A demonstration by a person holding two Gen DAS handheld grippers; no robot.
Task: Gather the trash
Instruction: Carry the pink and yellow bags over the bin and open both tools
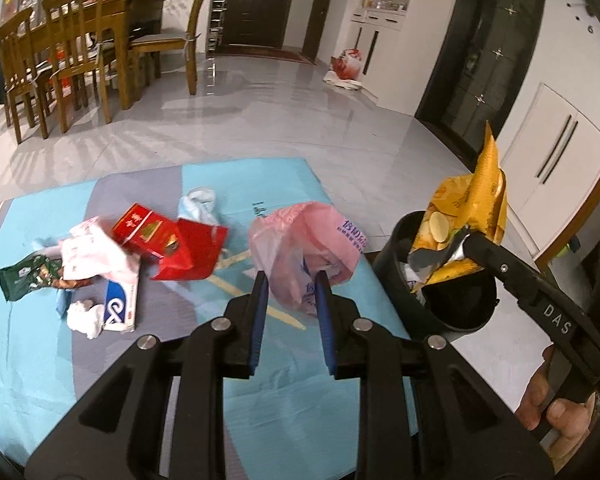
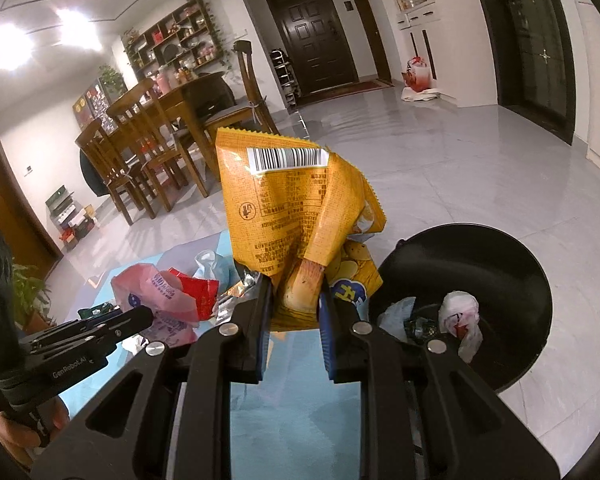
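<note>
You have a blue and grey mat (image 1: pixel 228 184) spread over the glossy grey tile floor (image 1: pixel 300 120), filling the lower half of the left wrist frame. On the mat, from left to middle, lie a green wrapper (image 1: pixel 26 278), crumpled white tissue (image 1: pixel 85 316), a blue and white box (image 1: pixel 120 306), a red carton (image 1: pixel 156 240) and a pink plastic bag (image 1: pixel 300 248). At the right, a black bin (image 1: pixel 452 304) stands at the mat's edge, whether on the mat or the tiles is unclear.

Left wrist view looks down past its fingers onto the mat (image 1: pixel 260 420); right wrist view sits close behind the chip bag (image 2: pixel 284 216). Both share bin (image 1: pixel 456 304), door.
</note>
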